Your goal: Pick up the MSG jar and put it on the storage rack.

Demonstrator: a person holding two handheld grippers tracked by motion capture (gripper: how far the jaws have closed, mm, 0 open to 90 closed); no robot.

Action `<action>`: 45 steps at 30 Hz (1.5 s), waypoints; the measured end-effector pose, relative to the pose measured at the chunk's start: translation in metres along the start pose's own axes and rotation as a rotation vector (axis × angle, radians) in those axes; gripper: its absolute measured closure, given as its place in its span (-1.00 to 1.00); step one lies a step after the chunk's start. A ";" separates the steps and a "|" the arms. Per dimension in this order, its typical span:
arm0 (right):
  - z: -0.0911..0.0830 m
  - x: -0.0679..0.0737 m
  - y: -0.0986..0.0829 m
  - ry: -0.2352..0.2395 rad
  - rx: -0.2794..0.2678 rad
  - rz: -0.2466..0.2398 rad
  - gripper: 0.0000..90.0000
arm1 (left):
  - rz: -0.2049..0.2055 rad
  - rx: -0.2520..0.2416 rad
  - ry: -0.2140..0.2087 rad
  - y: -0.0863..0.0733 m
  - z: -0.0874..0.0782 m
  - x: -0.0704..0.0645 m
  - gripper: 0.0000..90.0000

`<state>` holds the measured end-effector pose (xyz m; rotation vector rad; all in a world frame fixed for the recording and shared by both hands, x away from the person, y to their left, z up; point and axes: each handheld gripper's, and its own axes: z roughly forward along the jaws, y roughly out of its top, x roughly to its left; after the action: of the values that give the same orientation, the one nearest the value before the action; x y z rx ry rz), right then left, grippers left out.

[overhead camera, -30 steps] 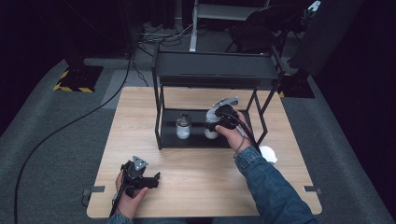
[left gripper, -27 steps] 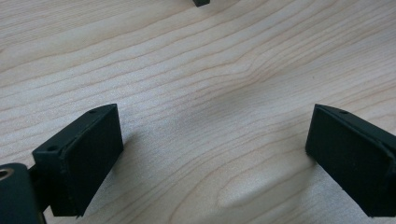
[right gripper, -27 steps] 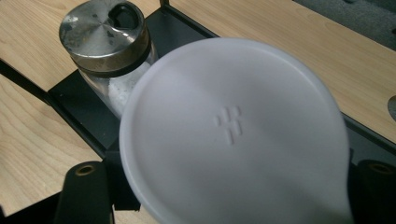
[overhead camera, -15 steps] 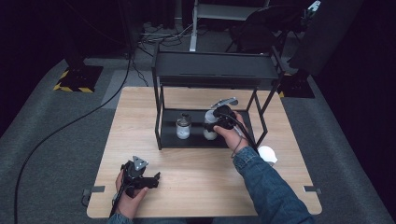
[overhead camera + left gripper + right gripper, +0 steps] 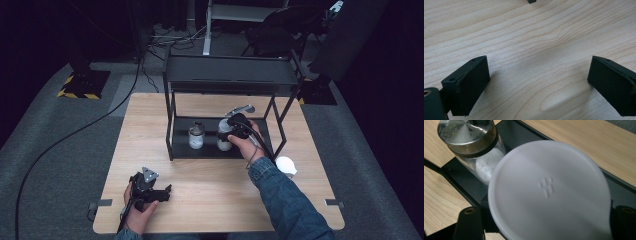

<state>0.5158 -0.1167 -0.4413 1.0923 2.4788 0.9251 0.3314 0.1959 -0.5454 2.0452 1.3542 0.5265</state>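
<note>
High view: right gripper (image 5: 231, 131) inside black metal rack (image 5: 227, 80), at white-lidded jar (image 5: 224, 136) on lower shelf, beside metal-lidded glass jar (image 5: 195, 136). Left gripper (image 5: 162, 192) rests on light wooden surface (image 5: 210, 190).

Left gripper view: fingers (image 5: 471, 82) wide apart, nothing between.

Right gripper view: fingers (image 5: 469, 222) flank round white plastic lid (image 5: 549, 202); contact unclear.

Wood table (image 5: 150, 125) on grey carpet (image 5: 60, 130); black cable (image 5: 65, 140) left of table; dark room behind.
</note>
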 end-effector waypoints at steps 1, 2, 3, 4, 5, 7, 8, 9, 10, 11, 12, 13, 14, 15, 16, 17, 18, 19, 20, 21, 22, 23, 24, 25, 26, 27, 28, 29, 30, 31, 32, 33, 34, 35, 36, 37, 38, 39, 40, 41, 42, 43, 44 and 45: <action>0.001 0.000 0.000 0.001 0.003 0.003 -0.31 | 0.000 0.000 0.000 0.000 0.000 0.000 -0.91; 0.001 0.000 -0.001 0.002 0.005 0.003 -0.31 | 0.001 0.000 0.000 0.000 0.000 0.000 -0.92; 0.001 0.000 -0.001 0.002 0.002 0.007 -0.31 | 0.000 0.000 0.000 0.000 0.000 0.000 -0.92; 0.001 0.000 -0.001 0.002 0.001 0.007 -0.31 | 0.000 0.000 0.000 0.000 0.000 0.000 -0.92; 0.001 0.000 -0.001 0.003 0.001 0.006 -0.31 | 0.000 0.000 0.000 0.000 0.000 0.000 -0.92; 0.002 0.000 -0.001 0.003 0.001 0.004 -0.31 | 0.000 0.000 0.000 0.000 0.000 0.000 -0.92; 0.002 0.000 -0.001 0.003 0.001 0.006 -0.32 | 0.000 0.000 0.000 0.000 0.000 0.000 -0.92; 0.002 0.000 -0.001 0.004 -0.001 0.007 -0.32 | 0.000 0.000 0.000 0.000 0.000 0.000 -0.92; 0.002 -0.001 -0.001 0.005 -0.002 0.008 -0.32 | 0.000 0.000 0.000 0.000 0.000 0.000 -0.92; 0.002 -0.001 -0.002 0.006 -0.001 0.010 -0.32 | 0.000 0.000 0.000 0.000 0.000 0.000 -0.92; 0.002 -0.001 -0.002 0.005 0.000 0.013 -0.32 | 0.000 0.000 0.000 0.000 0.000 0.000 -0.92; 0.002 -0.001 -0.002 0.004 0.000 0.015 -0.32 | 0.000 -0.001 0.000 0.000 0.000 0.000 -0.92; 0.001 -0.001 -0.002 0.002 -0.004 0.014 -0.42 | 0.000 0.000 0.000 0.000 0.000 0.000 -0.92; 0.000 0.000 -0.001 -0.005 -0.012 0.010 -0.53 | 0.000 0.000 0.000 0.000 0.000 0.000 -0.92; -0.001 0.001 -0.001 -0.016 -0.020 0.006 -0.57 | 0.000 -0.001 0.000 0.000 0.000 0.000 -0.92; -0.004 0.002 0.000 -0.023 -0.034 -0.002 -0.63 | 0.000 0.000 0.000 0.000 0.000 0.000 -0.92; -0.006 0.003 0.001 -0.028 -0.045 -0.003 -0.68 | 0.000 0.000 0.000 0.000 0.000 0.000 -0.92; -0.009 0.003 0.002 -0.033 -0.055 -0.001 -0.70 | 0.000 0.000 0.000 0.000 0.000 0.000 -0.92; -0.012 0.003 0.003 -0.031 -0.065 0.003 -0.71 | -0.001 0.000 0.000 0.000 0.000 0.000 -0.92; -0.015 0.003 0.003 -0.029 -0.069 0.011 -0.72 | -0.001 0.000 0.000 0.000 0.000 0.000 -0.92; -0.019 0.003 0.004 -0.029 -0.075 0.013 -0.72 | 0.000 0.001 0.001 0.000 0.000 0.000 -0.92; -0.021 0.003 0.004 -0.029 -0.077 0.014 -0.73 | 0.001 0.000 0.000 0.000 0.000 0.000 -0.92; -0.024 0.003 0.003 -0.029 -0.079 0.014 -0.73 | 0.000 0.000 0.000 0.000 0.000 0.000 -0.92; -0.027 0.004 0.003 -0.029 -0.081 0.014 -0.73 | 0.001 0.000 0.000 0.000 0.000 0.000 -0.92; -0.030 0.004 0.003 -0.027 -0.085 0.013 -0.73 | 0.001 0.000 0.000 0.000 0.000 0.000 -0.92; -0.034 0.005 0.002 -0.029 -0.085 0.014 -0.73 | 0.000 0.001 0.000 0.000 0.000 0.000 -0.92; -0.037 0.005 0.002 -0.029 -0.088 0.014 -0.73 | 0.001 0.000 0.000 0.000 0.000 0.000 -0.92; -0.040 0.006 0.001 -0.028 -0.091 0.018 -0.73 | 0.000 0.000 0.000 0.000 0.000 0.000 -0.92; -0.044 0.006 0.001 -0.029 -0.099 0.016 -0.73 | 0.000 0.000 0.000 0.000 0.000 0.000 -0.92; -0.047 0.006 0.000 -0.028 -0.099 0.022 -0.73 | 0.000 0.000 0.000 0.000 0.000 0.000 -0.92; -0.050 0.006 0.000 -0.027 -0.105 0.021 -0.73 | 0.000 0.000 0.000 0.000 0.000 0.000 -0.92; -0.054 0.006 -0.001 -0.026 -0.111 0.023 -0.73 | -0.001 0.000 0.000 0.000 0.000 0.000 -0.92; -0.056 0.006 -0.002 -0.026 -0.113 0.027 -0.73 | -0.001 0.000 0.000 0.000 0.000 0.000 -0.92; -0.059 0.006 -0.003 -0.025 -0.120 0.026 -0.73 | -0.001 0.000 0.000 0.000 0.000 0.000 -0.92; -0.063 0.006 -0.004 -0.024 -0.119 0.033 -0.73 | 0.000 -0.001 0.000 0.000 0.000 0.000 -0.92; -0.065 0.006 -0.005 -0.024 -0.123 0.032 -0.74 | 0.000 -0.001 0.000 0.000 0.000 0.000 -0.92; -0.068 0.006 -0.006 -0.026 -0.123 0.034 -0.74 | 0.001 0.001 0.000 0.000 0.000 0.000 -0.92; -0.070 0.005 -0.007 -0.027 -0.125 0.032 -0.74 | 0.000 0.002 0.000 0.000 0.000 0.000 -0.92; -0.073 0.005 -0.008 -0.029 -0.127 0.031 -0.74 | -0.001 0.002 0.000 0.000 0.000 0.000 -0.93; -0.075 0.005 -0.010 -0.030 -0.128 0.035 -0.74 | -0.001 0.002 0.000 0.001 0.001 0.000 -0.93; -0.077 0.005 -0.010 -0.029 -0.129 0.038 -0.74 | -0.001 0.002 0.000 0.001 0.001 0.000 -0.93; -0.079 0.004 -0.012 -0.030 -0.131 0.038 -0.74 | -0.001 0.003 0.000 0.001 0.001 0.000 -0.93; -0.081 0.004 -0.013 -0.031 -0.133 0.041 -0.74 | -0.001 0.003 0.000 0.001 0.001 0.000 -0.93; -0.082 0.003 -0.014 -0.033 -0.133 0.043 -0.74 | -0.001 0.003 0.000 0.001 0.001 0.000 -0.93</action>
<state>0.4661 -0.1578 -0.3885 1.1108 2.3391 1.0587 0.3321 0.1955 -0.5455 2.0463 1.3568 0.5247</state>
